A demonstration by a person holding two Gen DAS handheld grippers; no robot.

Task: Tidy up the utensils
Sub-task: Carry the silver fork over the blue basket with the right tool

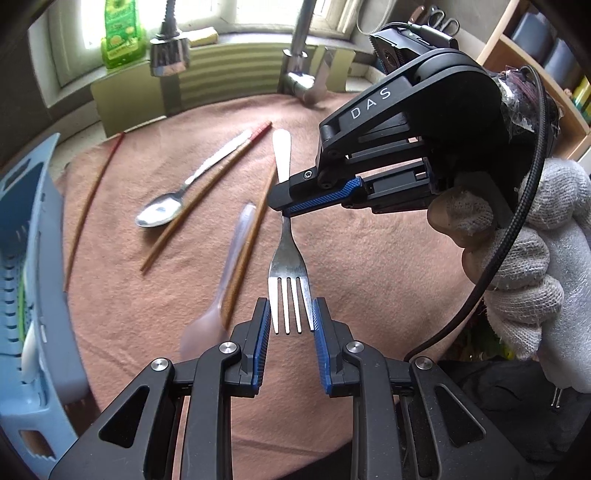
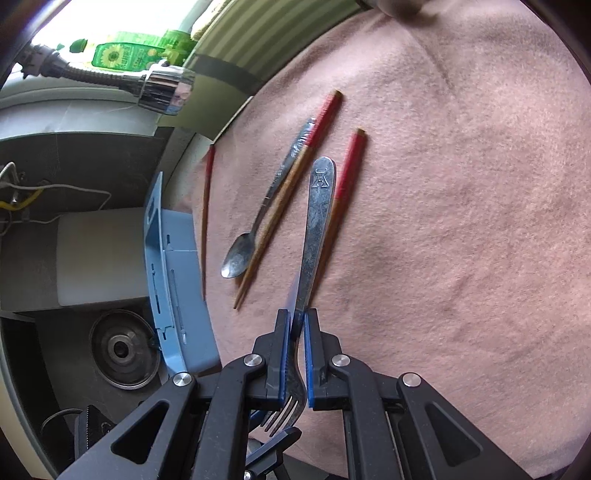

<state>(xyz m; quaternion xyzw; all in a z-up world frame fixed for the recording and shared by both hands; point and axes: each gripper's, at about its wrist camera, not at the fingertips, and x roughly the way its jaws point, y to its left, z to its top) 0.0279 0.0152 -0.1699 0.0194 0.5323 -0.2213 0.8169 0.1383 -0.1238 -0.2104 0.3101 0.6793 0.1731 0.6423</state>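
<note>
Fork (image 1: 287, 258) above pink cloth (image 1: 369, 258) beside sink (image 2: 118, 347), window (image 1: 258, 11) behind.

Left hand-held gripper (image 1: 291, 317) and right hand-held gripper (image 2: 297, 325) both clamped, angled downward.

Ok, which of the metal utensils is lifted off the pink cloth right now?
The steel fork, clamped by both hand-held grippers. The metal spoon lies flat on the pink cloth among the red-tipped chopsticks.
</note>
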